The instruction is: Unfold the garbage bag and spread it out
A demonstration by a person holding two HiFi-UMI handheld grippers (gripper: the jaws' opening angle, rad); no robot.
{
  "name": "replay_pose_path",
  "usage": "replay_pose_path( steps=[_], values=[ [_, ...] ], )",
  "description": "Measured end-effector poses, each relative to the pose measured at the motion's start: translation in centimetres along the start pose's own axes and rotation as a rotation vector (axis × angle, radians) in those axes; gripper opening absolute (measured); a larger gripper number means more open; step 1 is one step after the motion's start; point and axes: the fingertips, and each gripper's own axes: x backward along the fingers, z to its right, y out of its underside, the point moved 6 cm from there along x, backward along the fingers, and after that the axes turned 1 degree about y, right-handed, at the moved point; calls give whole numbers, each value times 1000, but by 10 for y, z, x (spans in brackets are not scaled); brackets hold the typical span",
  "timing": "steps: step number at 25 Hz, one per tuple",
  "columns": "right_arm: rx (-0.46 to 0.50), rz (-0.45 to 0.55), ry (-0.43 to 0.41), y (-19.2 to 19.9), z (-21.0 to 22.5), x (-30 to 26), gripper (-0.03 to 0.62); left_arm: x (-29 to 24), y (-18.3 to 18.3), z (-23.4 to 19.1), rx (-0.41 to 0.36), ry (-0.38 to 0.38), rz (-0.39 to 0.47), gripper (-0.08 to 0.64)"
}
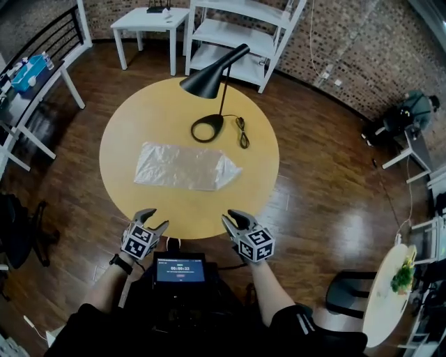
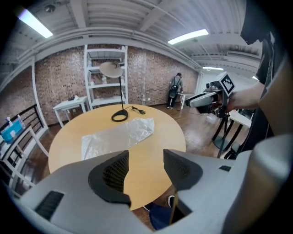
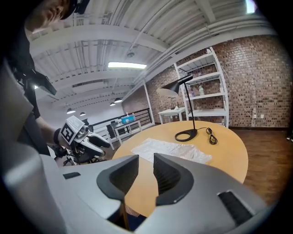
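Note:
A clear, crinkled garbage bag (image 1: 185,166) lies flat in a long strip across the middle of the round wooden table (image 1: 150,115). It also shows in the left gripper view (image 2: 116,137) and the right gripper view (image 3: 171,148). Both grippers hover at the table's near edge, well short of the bag. My left gripper (image 1: 156,218) (image 2: 145,160) stands open, with only tabletop showing between its jaws. My right gripper (image 1: 230,216) (image 3: 145,167) is open with a narrower gap and holds nothing.
A black desk lamp (image 1: 209,80) stands behind the bag, its ring base (image 1: 207,129) and coiled cord (image 1: 242,132) close to the bag's far edge. White shelving (image 1: 244,35) and a white side table (image 1: 150,21) stand beyond. A small screen (image 1: 180,268) hangs at my chest.

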Motion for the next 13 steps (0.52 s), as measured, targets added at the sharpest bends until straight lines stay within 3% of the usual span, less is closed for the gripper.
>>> replay_pose_path(
  steps=[7, 13],
  values=[
    [-35, 28, 2, 7, -35, 14, 124, 47, 20, -9, -7, -41, 49, 245],
    [-66, 54, 23, -3, -59, 17, 124, 75, 21, -12, 18, 4, 32, 245]
  ],
)
